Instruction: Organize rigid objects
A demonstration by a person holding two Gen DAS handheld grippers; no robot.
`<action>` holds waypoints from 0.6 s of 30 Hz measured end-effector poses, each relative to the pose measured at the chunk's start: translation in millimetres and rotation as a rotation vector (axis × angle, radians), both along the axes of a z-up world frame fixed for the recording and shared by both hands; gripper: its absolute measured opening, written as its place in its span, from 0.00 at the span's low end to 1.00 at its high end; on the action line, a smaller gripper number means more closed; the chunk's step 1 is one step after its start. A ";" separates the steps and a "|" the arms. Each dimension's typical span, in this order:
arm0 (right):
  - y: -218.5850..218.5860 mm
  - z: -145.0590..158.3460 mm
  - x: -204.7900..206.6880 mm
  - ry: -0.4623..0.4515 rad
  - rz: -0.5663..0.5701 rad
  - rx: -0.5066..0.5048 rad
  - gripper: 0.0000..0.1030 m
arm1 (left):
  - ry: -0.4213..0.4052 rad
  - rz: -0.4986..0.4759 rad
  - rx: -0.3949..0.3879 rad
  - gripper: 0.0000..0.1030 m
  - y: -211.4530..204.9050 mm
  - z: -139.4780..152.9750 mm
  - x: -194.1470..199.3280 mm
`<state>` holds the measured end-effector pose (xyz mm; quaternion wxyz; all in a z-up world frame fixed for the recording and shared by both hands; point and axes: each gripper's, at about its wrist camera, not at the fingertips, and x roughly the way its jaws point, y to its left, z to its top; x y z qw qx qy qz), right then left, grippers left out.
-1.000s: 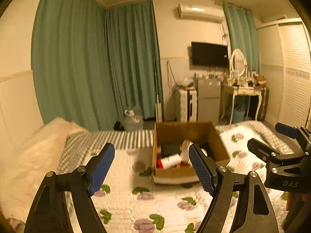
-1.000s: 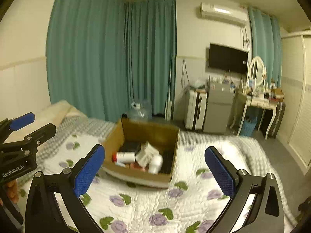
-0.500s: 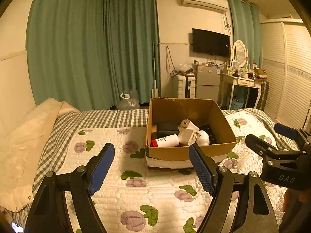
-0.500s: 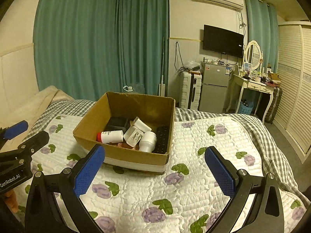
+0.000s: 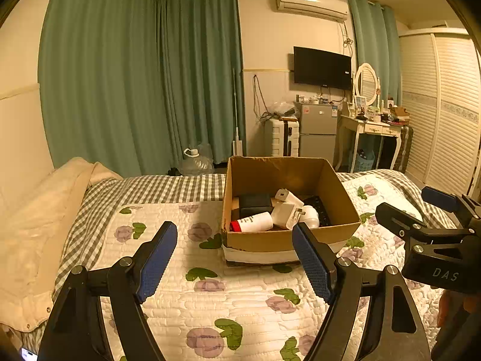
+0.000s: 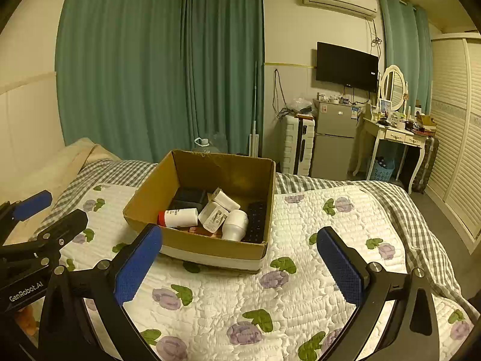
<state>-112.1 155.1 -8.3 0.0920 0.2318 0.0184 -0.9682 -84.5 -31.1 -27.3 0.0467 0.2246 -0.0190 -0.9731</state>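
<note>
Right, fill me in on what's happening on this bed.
A person holds a two-finger gripper in each hand above a floral quilt. Both the left gripper and the right gripper are open and hold nothing. Ahead sits an open cardboard box with a white bottle with a red cap, white chargers, a black remote and a black box jumbled inside. Nothing has been picked up yet.

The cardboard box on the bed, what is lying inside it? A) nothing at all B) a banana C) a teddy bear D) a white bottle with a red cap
D: a white bottle with a red cap lies in the cardboard box among chargers and dark items.
</note>
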 end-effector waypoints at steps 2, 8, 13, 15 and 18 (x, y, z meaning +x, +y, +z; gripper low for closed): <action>0.1 -0.3 -0.3 -0.002 -0.001 0.000 1.00 | -0.001 0.002 0.000 0.79 -0.5 -0.6 -0.3; 0.5 -0.9 -1.9 -0.009 -0.006 0.004 1.00 | -0.009 -0.002 0.014 0.79 -3.3 -1.3 -1.8; 0.0 -0.9 -2.0 -0.011 -0.007 0.010 1.00 | -0.009 0.000 0.014 0.79 -4.0 -2.0 -2.8; 0.5 -1.3 -2.0 -0.014 -0.006 0.010 1.00 | -0.010 -0.002 0.012 0.79 -3.8 -2.4 -3.2; 1.2 -2.0 -2.2 -0.016 -0.007 0.011 1.00 | -0.012 -0.002 0.005 0.79 -2.5 -3.2 -3.5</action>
